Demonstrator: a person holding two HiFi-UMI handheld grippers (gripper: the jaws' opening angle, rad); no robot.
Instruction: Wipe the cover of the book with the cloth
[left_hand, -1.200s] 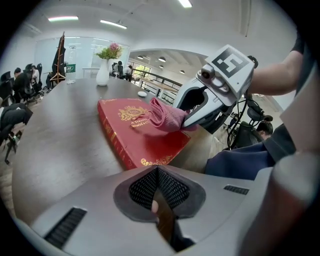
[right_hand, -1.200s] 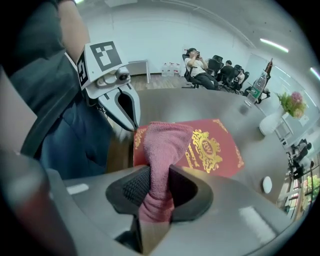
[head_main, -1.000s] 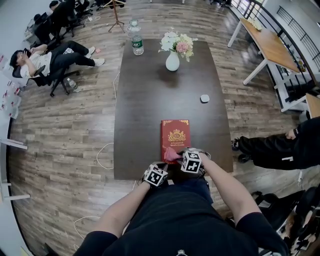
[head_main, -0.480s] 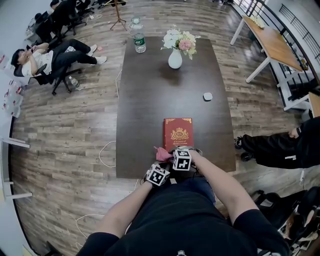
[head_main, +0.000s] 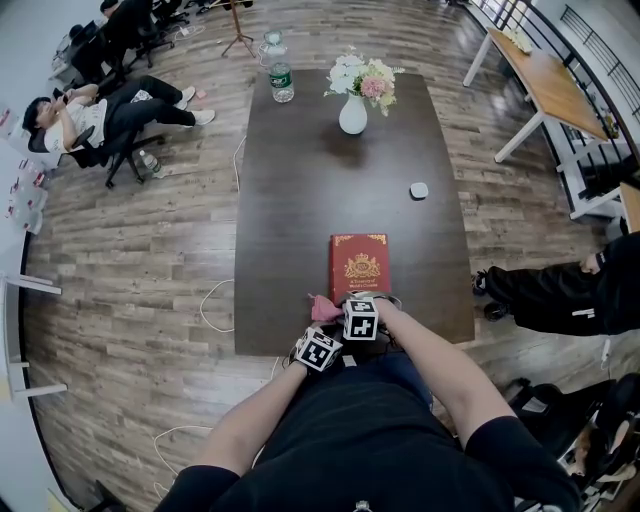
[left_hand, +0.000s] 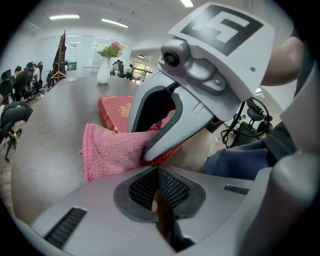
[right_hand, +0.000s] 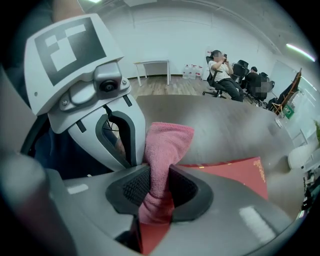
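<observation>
dark table bears book, vase, bottle, perhaps a white disc.

Dark brown table on a wood-plank floor.
- Far end of the table, near centre: white vase, upright, holding white and pink flowers.
- Far-left corner of the table: water bottle with a green label, upright.
- Toward the table's right edge: small white round object, well apart from the vase.
- Left of the table: seated person in an office chair.
- By the left edge: white cable on the floor.
- Right of the table: light wooden desk.
</observation>
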